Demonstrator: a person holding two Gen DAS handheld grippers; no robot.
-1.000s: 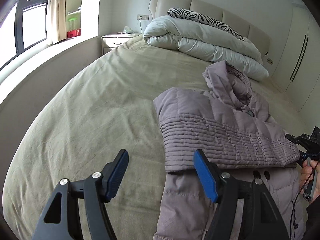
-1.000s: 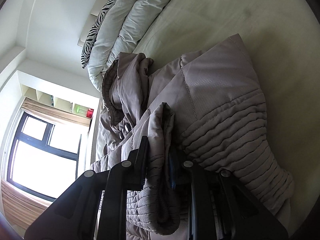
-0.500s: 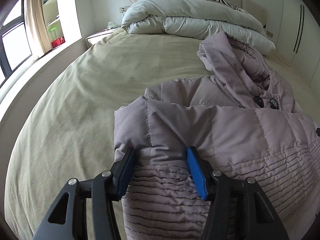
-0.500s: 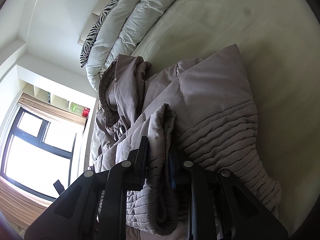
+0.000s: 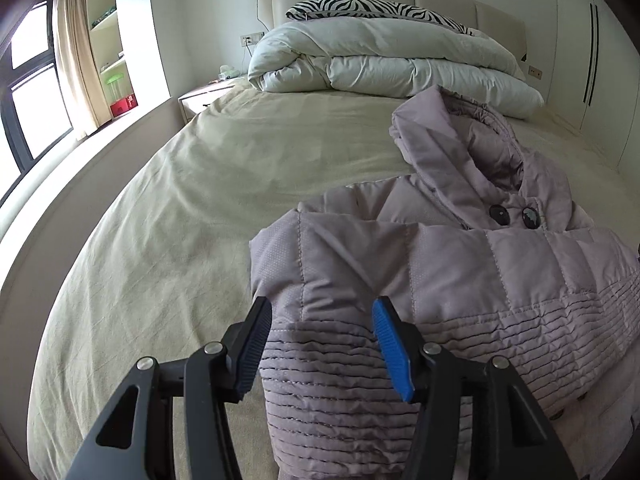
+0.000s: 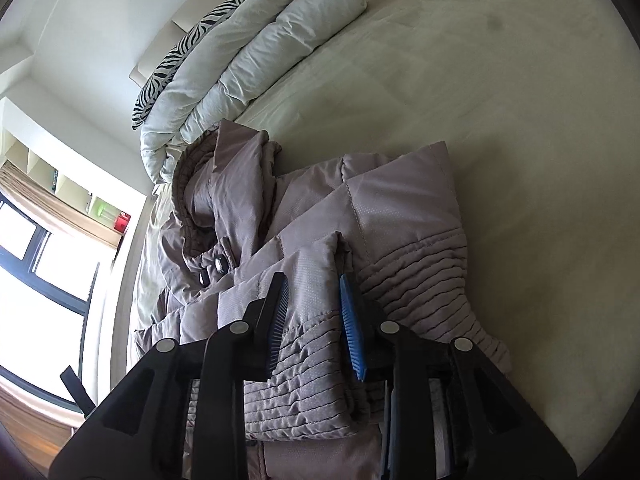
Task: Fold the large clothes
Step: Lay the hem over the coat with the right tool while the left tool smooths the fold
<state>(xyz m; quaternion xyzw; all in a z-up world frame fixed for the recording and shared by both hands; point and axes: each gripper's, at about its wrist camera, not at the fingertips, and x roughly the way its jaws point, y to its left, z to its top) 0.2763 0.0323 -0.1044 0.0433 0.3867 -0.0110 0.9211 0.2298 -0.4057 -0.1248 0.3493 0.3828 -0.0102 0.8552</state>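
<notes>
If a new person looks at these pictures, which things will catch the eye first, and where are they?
First comes the mauve puffer jacket lying on the beige bed, its sleeve folded across the body and its hood pointing toward the headboard. Both open grippers, left and right, straddle its ribbed fabric. Behind it, a rolled white duvet with a zebra pillow on top.

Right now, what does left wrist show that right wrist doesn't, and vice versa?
Left wrist only: the white nightstand beside the bed, the wall socket, the white wardrobe doors.

Right wrist only: a black strap near the window.

Both: the mauve quilted hooded jacket, open left gripper and open right gripper straddling its ribbed fabric, the folded white duvet, the zebra-print pillow.
</notes>
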